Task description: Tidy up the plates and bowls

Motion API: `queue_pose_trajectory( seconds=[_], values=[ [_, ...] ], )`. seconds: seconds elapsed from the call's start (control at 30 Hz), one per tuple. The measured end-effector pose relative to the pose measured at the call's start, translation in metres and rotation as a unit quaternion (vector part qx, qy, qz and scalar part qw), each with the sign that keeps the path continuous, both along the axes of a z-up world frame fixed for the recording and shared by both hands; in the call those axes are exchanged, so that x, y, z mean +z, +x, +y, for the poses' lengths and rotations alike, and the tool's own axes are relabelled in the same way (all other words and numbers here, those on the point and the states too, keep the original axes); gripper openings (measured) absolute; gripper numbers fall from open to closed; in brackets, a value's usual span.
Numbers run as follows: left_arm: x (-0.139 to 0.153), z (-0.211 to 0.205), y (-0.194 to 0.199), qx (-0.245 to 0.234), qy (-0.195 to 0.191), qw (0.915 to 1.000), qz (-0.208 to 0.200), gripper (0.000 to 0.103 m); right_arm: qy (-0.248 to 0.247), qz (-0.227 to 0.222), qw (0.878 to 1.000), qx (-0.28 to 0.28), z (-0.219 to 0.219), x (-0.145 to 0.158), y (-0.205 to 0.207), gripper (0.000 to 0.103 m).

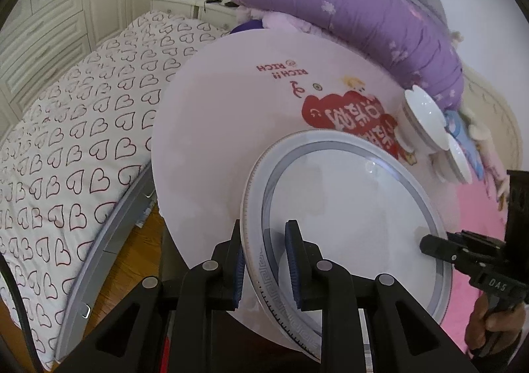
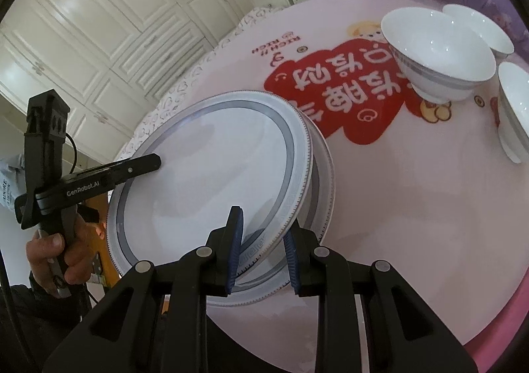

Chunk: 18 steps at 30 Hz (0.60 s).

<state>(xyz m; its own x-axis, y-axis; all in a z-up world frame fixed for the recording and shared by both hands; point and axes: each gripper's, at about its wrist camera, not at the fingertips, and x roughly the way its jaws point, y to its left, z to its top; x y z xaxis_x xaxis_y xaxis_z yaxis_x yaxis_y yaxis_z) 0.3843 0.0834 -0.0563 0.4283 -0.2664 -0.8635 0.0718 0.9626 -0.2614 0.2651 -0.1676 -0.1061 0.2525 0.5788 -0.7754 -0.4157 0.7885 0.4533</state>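
A white plate with a grey ring [image 1: 347, 207] [image 2: 211, 171] lies on top of another like plate [image 2: 322, 174] on the round pink table [image 1: 231, 115] [image 2: 380, 207]. My left gripper [image 1: 266, 260] straddles the top plate's near rim, jaws partly apart, one finger each side. My right gripper [image 2: 263, 254] straddles the opposite rim the same way. Each gripper shows in the other's view: the right [image 1: 429, 245], the left [image 2: 152, 163]. Three white bowls [image 2: 439, 55] [image 1: 426, 115] stand at the table's far side.
A bed with a heart-print cover [image 1: 66, 141] lies left of the table. A rolled purple quilt [image 1: 363, 16] lies behind the bowls. White wardrobe doors [image 2: 99, 25] stand behind. A pink cloth [image 1: 479, 224] borders the table's right edge.
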Motion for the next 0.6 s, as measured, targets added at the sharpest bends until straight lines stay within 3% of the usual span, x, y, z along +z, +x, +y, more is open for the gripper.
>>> queue_pose_trajectory(
  seconds=[0.43, 0.6],
  values=[
    [-0.017, -0.007, -0.004, -0.010, 0.028, 0.9995, -0.007, 0.024, -0.028, 0.002, 1.000, 0.009, 0.004, -0.005, -0.004, 0.026],
    [-0.025, -0.005, -0.002, -0.013, 0.022, 0.9997, 0.002, 0.026, -0.032, 0.000, 0.999, 0.011, 0.004, -0.005, -0.004, 0.027]
  ],
)
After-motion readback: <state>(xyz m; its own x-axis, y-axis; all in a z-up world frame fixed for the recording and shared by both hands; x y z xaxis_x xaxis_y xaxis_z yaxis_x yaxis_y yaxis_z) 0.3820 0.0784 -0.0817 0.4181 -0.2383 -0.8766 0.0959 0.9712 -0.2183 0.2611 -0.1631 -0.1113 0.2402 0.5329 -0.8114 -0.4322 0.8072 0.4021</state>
